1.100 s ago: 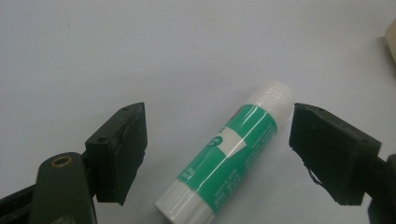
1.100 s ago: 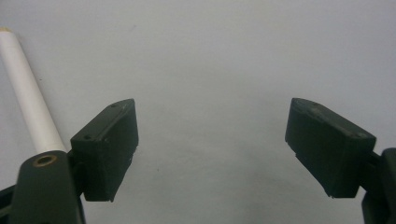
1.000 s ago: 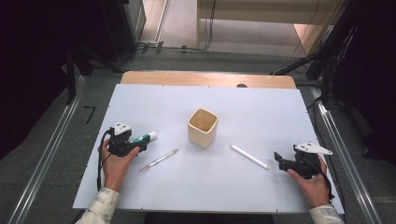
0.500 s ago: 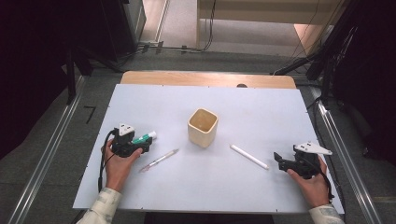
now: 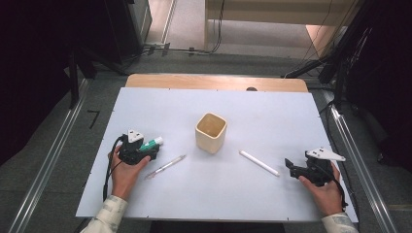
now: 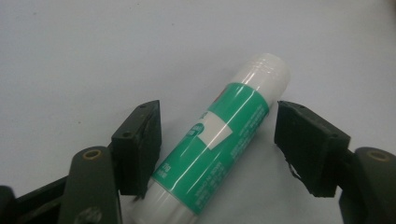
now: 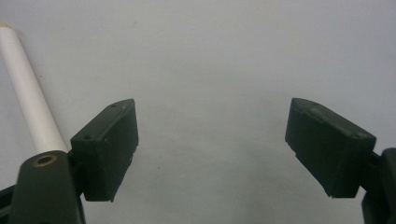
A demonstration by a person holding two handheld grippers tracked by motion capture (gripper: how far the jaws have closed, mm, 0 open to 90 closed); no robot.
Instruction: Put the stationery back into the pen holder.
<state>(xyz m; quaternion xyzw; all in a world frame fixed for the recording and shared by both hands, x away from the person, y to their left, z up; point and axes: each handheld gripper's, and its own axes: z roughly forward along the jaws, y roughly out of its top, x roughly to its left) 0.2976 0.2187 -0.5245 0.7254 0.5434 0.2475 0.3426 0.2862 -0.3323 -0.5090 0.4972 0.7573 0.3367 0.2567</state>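
The big white table (image 5: 272,204) carries everything, and the things are spread out on it so each one is easy to reach. In the middle stands a square cream cup (image 5: 211,132), upright with its mouth open to the top. It looks like the place where the small things are meant to go, since they all lie around it.

The left gripper (image 5: 148,150) sits on the table at the left, held from behind by the person's left hand (image 5: 125,171). It points toward the cup. Between its jaws lies a glue stick (image 6: 219,144), white with a green label, flat on the table on its side. The jaws have just been closing in around it. One jaw looks right against the stick, but the other still has a gap, so the gripper is spread around the stick and is not pinching it yet. Being low and level lets the jaws grab the stick across its round body.

The right gripper (image 5: 291,169) rests at the right side in the right hand (image 5: 326,190). Its jaws are spread wide with only bare table between them, so it seems to be waiting.

A white stick (image 5: 259,162), maybe chalk, lies just beside that gripper. A thin clear pen (image 5: 166,166) lies between the left hand and the cup.
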